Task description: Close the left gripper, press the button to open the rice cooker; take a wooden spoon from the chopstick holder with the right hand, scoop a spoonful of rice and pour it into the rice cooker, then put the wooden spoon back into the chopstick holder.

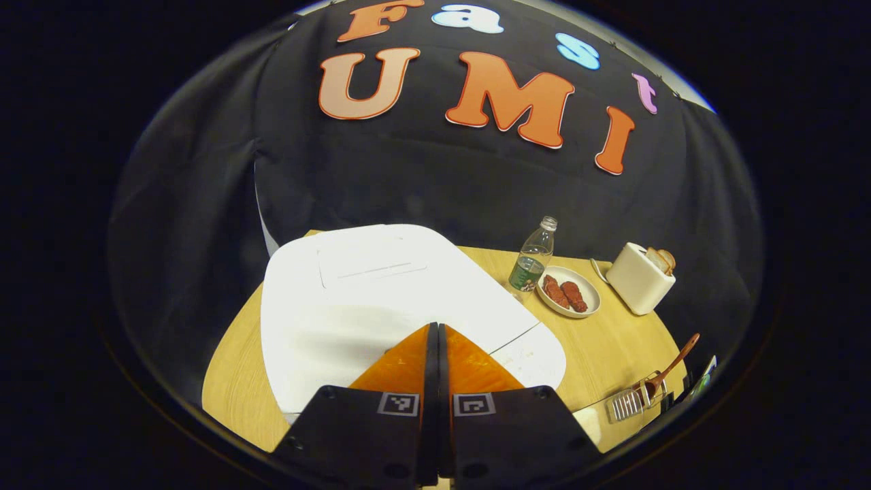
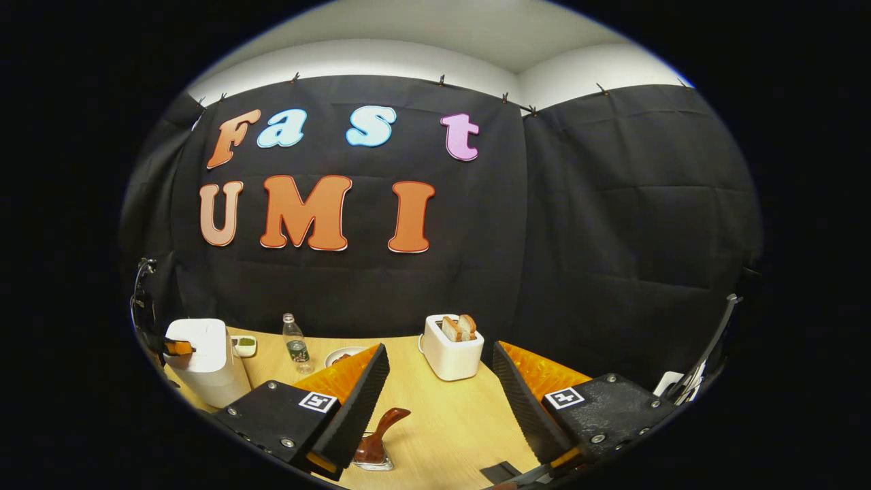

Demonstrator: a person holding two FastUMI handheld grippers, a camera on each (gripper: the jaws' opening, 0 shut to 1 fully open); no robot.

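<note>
The white rice cooker (image 1: 381,299) stands with its lid down on the wooden table (image 1: 612,340). My left gripper (image 1: 436,328) is shut with nothing between its fingers, its tips right over the front of the lid. In the right gripper view the cooker (image 2: 204,361) is at the far left, with the left gripper (image 2: 178,348) against its front top. The wooden spoon (image 2: 382,427) stands in a clear chopstick holder (image 2: 373,461), just below and left of my open right gripper (image 2: 441,348). From the left gripper view the spoon (image 1: 674,364) leans in the holder (image 1: 629,403) at the lower right.
A white toaster (image 2: 452,347) with bread slices stands mid-table, straight ahead of the right gripper. A water bottle (image 1: 532,258) and a plate (image 1: 570,291) of reddish food sit behind the cooker's right side. A small dish (image 2: 243,346) lies by the cooker.
</note>
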